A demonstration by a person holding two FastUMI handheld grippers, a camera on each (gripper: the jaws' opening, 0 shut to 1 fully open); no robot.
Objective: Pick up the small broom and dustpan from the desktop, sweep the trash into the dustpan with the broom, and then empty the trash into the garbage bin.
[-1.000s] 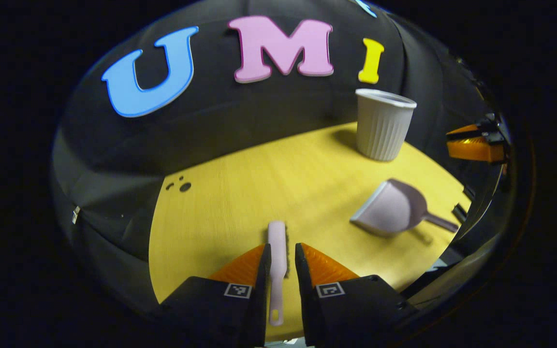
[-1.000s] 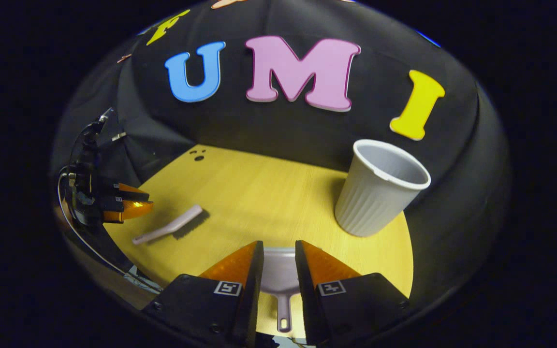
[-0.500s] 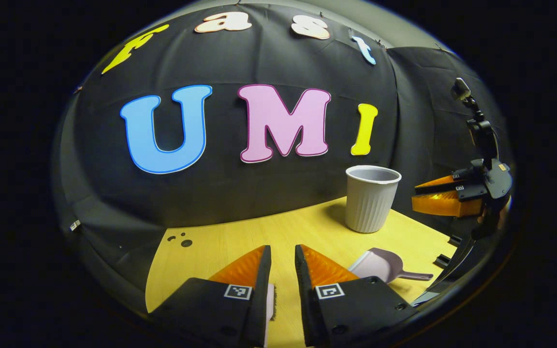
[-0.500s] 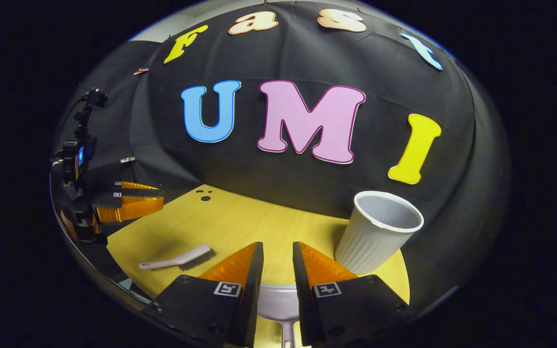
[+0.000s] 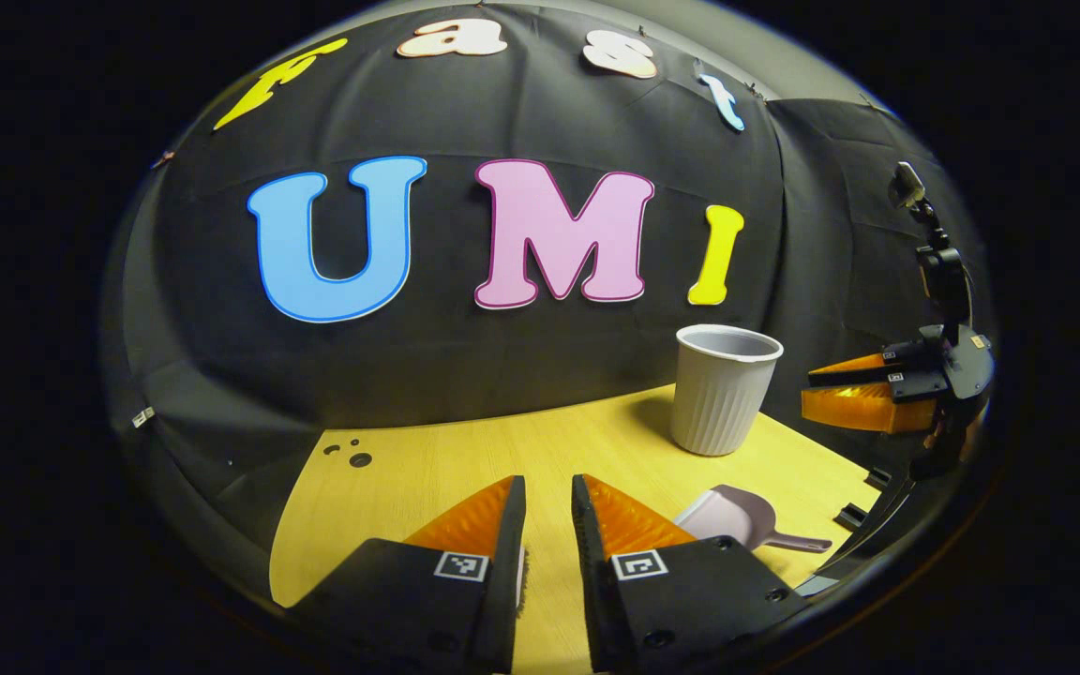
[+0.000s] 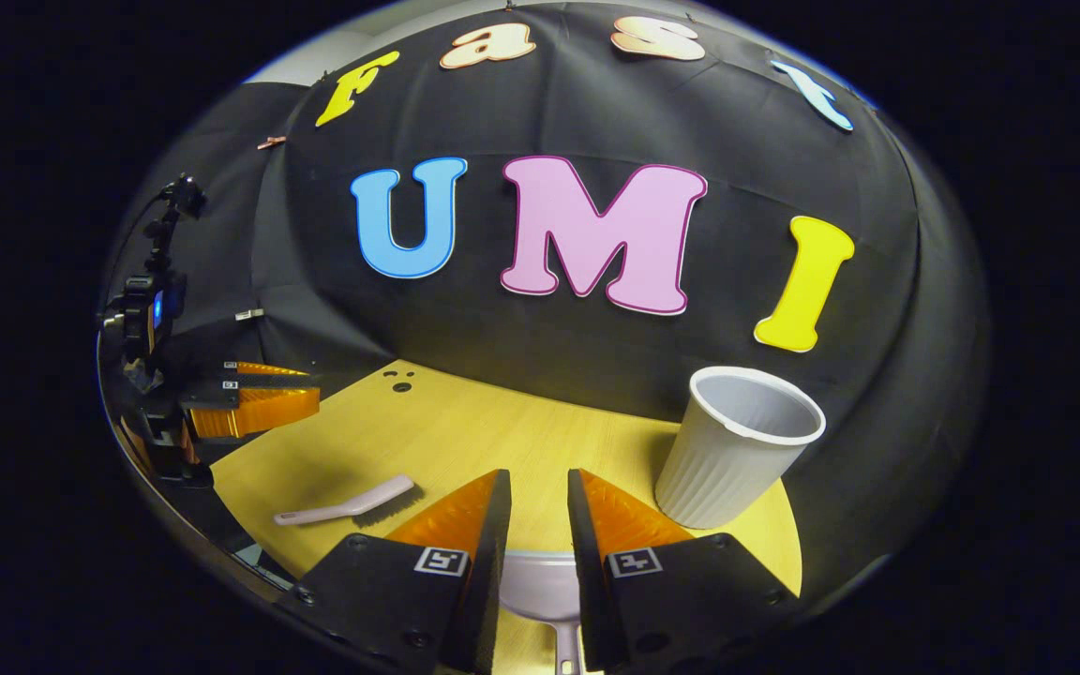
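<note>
Both grippers have tilted up from the desktop [image 5: 427, 469] since a second ago, so the booth's black cloth wall is now taking up far more of each view and the yellow wooden surface is sitting low.

The left gripper [image 5: 547, 506] is hovering over the desk with its orange fingers parted by a narrow gap, gripping nothing; a sliver of the small broom [image 5: 520, 574] is peeking out just beside the inner edge of one finger, below it on the desk. In the right gripper view the broom [image 6: 348, 504] is lying flat near the front-left edge of the desk, bristles down, handle pointing toward the left gripper [image 6: 254, 405], which is hanging above and apart from it.

The right gripper [image 6: 537, 502] is likewise hovering slightly parted and empty, with the dustpan [image 6: 540, 591] lying on the desk beneath and between its fingers, handle toward the camera. In the left gripper view the dustpan [image 5: 732, 516] is resting on the desk, handle pointing right, below the right gripper [image 5: 854, 398].

The garbage bin [image 6: 737, 459], a ribbed grey cup, is standing upright near the back right of the desk, beyond the dustpan.
</note>
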